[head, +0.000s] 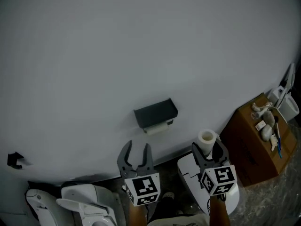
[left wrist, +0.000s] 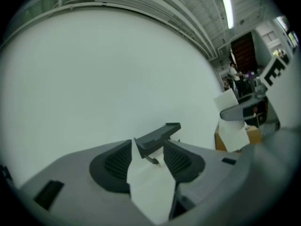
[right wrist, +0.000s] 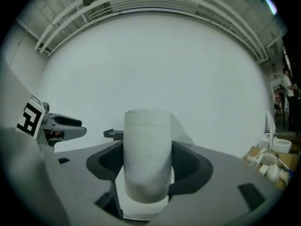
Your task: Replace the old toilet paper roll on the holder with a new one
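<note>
A dark holder (head: pixel 155 112) is fixed to the white wall, with a strip of pale paper or a thin old roll (head: pixel 158 128) under its cover. My left gripper (head: pixel 135 157) hangs open and empty just below and left of it. In the left gripper view the holder (left wrist: pixel 157 137) shows between the spread jaws of the left gripper (left wrist: pixel 148 158). My right gripper (head: pixel 208 153) is shut on a full white toilet paper roll (head: pixel 207 139), held upright to the holder's lower right. The roll (right wrist: pixel 146 154) fills the right gripper's (right wrist: pixel 146 166) jaws, and the holder (right wrist: pixel 114 134) is off to the left.
A brown cardboard box (head: pixel 249 149) with small items on top stands at the right by the wall. A white toilet (head: pixel 82 202) sits at the lower left and a white fixture (head: pixel 193 178) lies under the right gripper. A small black fitting (head: pixel 15 160) is on the wall at far left.
</note>
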